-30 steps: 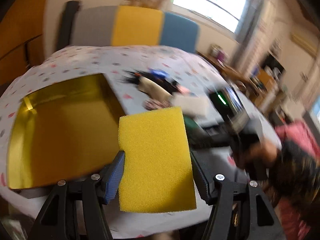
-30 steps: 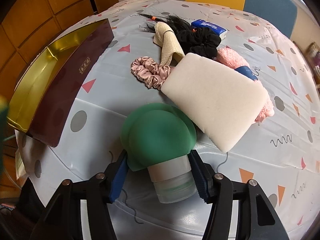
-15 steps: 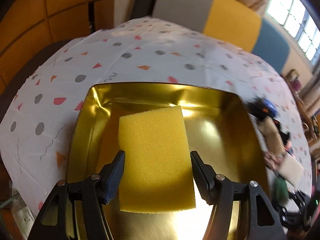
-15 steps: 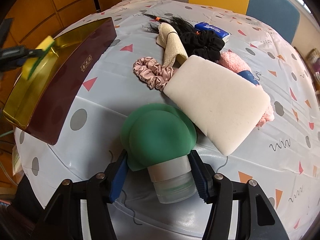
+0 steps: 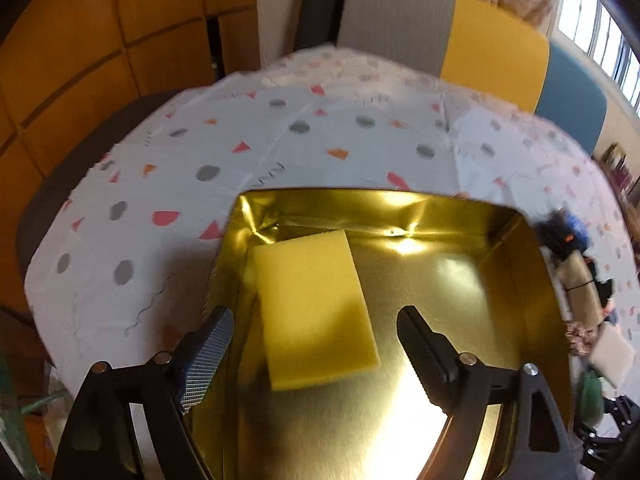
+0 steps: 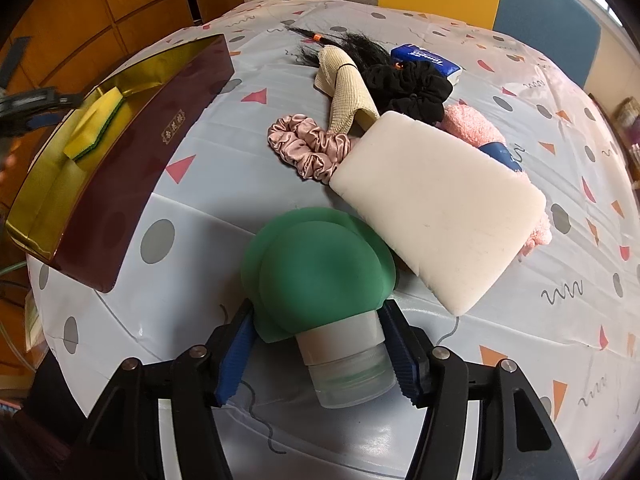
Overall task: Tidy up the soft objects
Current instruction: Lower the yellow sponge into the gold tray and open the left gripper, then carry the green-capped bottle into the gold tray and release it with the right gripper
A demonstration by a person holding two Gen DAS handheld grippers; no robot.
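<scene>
A yellow sponge [image 5: 314, 304] lies in the gold-lined box [image 5: 500, 280], near its far left corner. My left gripper [image 5: 314, 330] is open above it, fingers apart on either side, not touching. The sponge [image 6: 94, 122] with its green underside and the box with its maroon wall [image 6: 132, 168] also show in the right wrist view. My right gripper [image 6: 320, 334] is shut on a green squeeze bottle [image 6: 320, 268] with a clear cap, just above the tablecloth. A white foam block [image 6: 436, 208] lies beside the bottle.
On the patterned tablecloth [image 6: 200, 272] lie a pink satin scrunchie [image 6: 308, 146], a beige cloth roll [image 6: 346, 84], a black scrunchie [image 6: 408, 86], black hair, a blue tissue pack [image 6: 426, 60] and a pink fluffy item [image 6: 472, 126]. Chairs [image 5: 492, 44] stand behind the table.
My left gripper swung over the box, opened and let go of the yellow sponge, which now lies in the box. The right gripper has kept still, holding the green bottle.
</scene>
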